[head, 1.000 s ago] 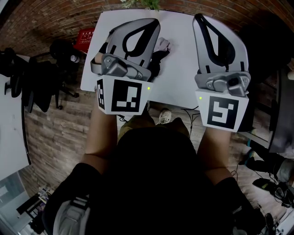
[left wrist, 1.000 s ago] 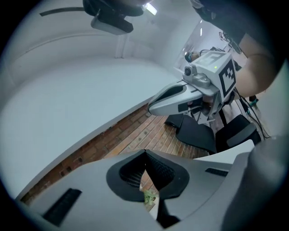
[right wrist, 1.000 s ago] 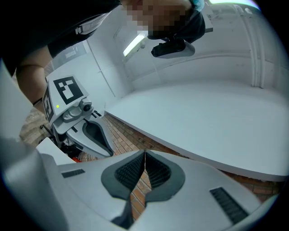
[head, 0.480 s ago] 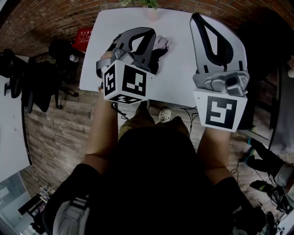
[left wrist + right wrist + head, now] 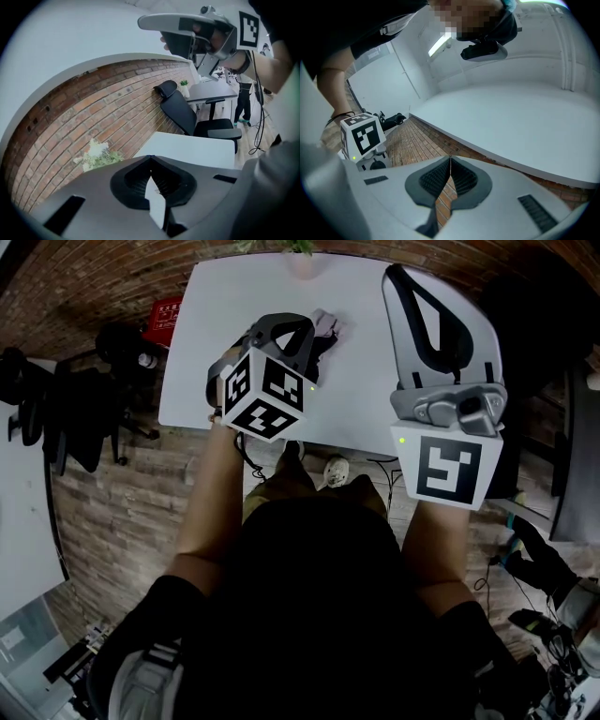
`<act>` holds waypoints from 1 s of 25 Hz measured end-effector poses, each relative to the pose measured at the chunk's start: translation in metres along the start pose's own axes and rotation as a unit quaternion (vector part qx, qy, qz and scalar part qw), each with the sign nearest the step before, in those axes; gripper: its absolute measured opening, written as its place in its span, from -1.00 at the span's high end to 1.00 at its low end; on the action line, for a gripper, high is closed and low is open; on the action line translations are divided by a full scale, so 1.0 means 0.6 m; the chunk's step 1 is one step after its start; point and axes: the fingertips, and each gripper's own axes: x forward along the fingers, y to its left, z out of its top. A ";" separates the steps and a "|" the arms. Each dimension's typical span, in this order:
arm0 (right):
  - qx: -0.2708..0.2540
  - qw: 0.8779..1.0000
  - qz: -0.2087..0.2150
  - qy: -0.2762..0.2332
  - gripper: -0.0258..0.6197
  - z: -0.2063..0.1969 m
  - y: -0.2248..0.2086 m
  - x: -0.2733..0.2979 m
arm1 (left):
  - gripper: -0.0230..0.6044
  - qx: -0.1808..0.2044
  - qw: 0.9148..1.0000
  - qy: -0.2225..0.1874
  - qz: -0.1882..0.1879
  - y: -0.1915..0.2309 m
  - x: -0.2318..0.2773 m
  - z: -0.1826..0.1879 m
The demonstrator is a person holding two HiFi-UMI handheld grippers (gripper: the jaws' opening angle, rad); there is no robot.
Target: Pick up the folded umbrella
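The folded umbrella [image 5: 325,331], a dark bundle with a pale pinkish-grey part, lies on the white table [image 5: 216,343] near its middle. My left gripper [image 5: 287,319] tilts downward just left of the umbrella and covers part of it; whether it touches the umbrella I cannot tell. Its jaws are shut with nothing between them [image 5: 151,157]. My right gripper [image 5: 412,277] hangs over the table's right side, well apart from the umbrella, also shut and empty [image 5: 450,158]. Neither gripper view shows the umbrella.
A potted plant [image 5: 300,251] stands at the table's far edge, before a brick wall [image 5: 108,117]. A red box [image 5: 167,315] and black office chairs [image 5: 84,399] stand on the wooden floor at left. Another black chair [image 5: 180,110] stands by a second desk.
My left gripper has sunk toward the table and tipped nose-down, its marker cube rolling to show two faces. The right gripper has kept still.
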 end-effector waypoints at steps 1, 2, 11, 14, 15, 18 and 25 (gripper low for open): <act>-0.001 1.000 0.000 0.000 0.83 -0.001 0.000 -0.001 | 0.89 -0.003 1.000 0.005 -0.005 -0.005 0.006 -0.006; -0.001 1.000 0.000 0.001 0.83 -0.001 0.001 -0.001 | 0.89 -0.004 1.000 0.008 -0.007 -0.008 0.011 -0.012; -0.007 1.000 0.001 0.006 0.83 -0.004 0.001 0.001 | 0.89 -0.008 0.999 0.042 -0.015 -0.022 0.047 -0.054; -0.007 1.000 0.002 0.007 0.83 -0.005 0.002 0.001 | 0.89 -0.018 0.998 0.062 -0.029 -0.030 0.061 -0.075; -0.008 1.000 0.002 0.007 0.83 -0.006 0.004 0.001 | 0.89 -0.022 0.997 0.071 -0.037 -0.035 0.066 -0.084; -0.013 1.000 0.005 0.012 0.83 -0.010 0.011 0.001 | 0.89 -0.032 0.993 0.094 -0.061 -0.052 0.079 -0.114; -0.009 1.000 0.004 0.015 0.83 -0.016 0.017 0.002 | 0.89 -0.054 0.988 0.122 -0.075 -0.074 0.101 -0.162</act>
